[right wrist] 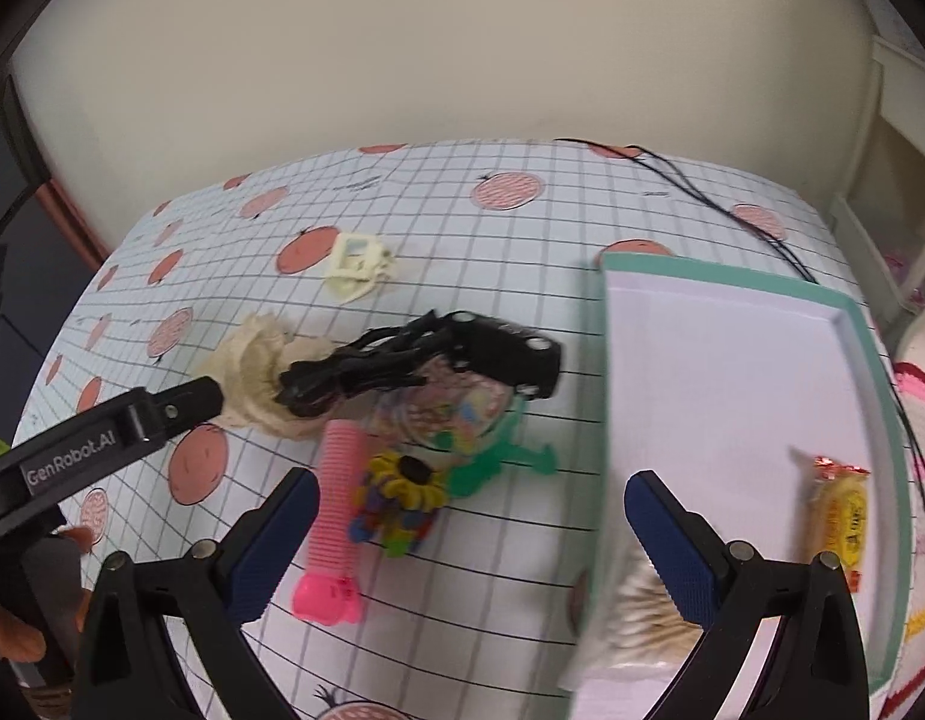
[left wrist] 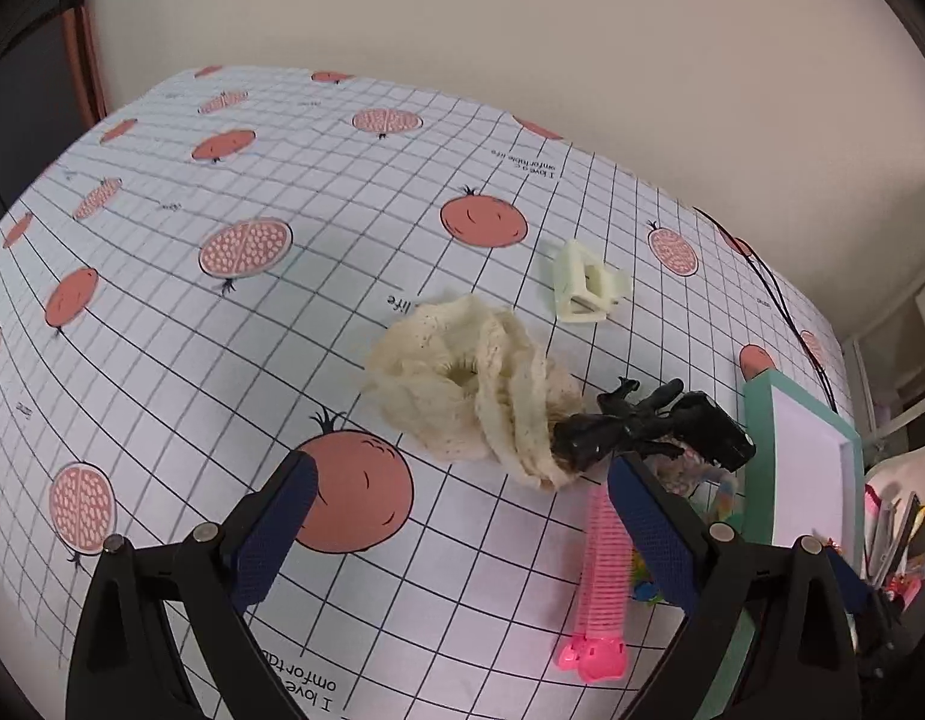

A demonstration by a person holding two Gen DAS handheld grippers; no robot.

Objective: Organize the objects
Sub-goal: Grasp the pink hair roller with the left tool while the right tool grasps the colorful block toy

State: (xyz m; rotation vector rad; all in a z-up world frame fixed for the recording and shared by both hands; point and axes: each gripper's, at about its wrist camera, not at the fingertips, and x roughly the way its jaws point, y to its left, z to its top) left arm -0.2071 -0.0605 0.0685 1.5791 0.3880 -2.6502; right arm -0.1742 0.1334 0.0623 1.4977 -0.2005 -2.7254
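Jaws on both my grippers gape empty; left gripper [left wrist: 459, 501] near cream scrunchie [left wrist: 462, 384] risks snagging tangled black clip [left wrist: 600, 429].

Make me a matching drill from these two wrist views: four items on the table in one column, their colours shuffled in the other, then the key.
Items
1. hair comb clip
2. claw clip
3. scrunchie
4. box

Colours
A. cream fabric
B. teal rim, white inside
C. bright pink
D. pale yellow plastic

Pairs: 1-C, 2-D, 3-A, 4-B
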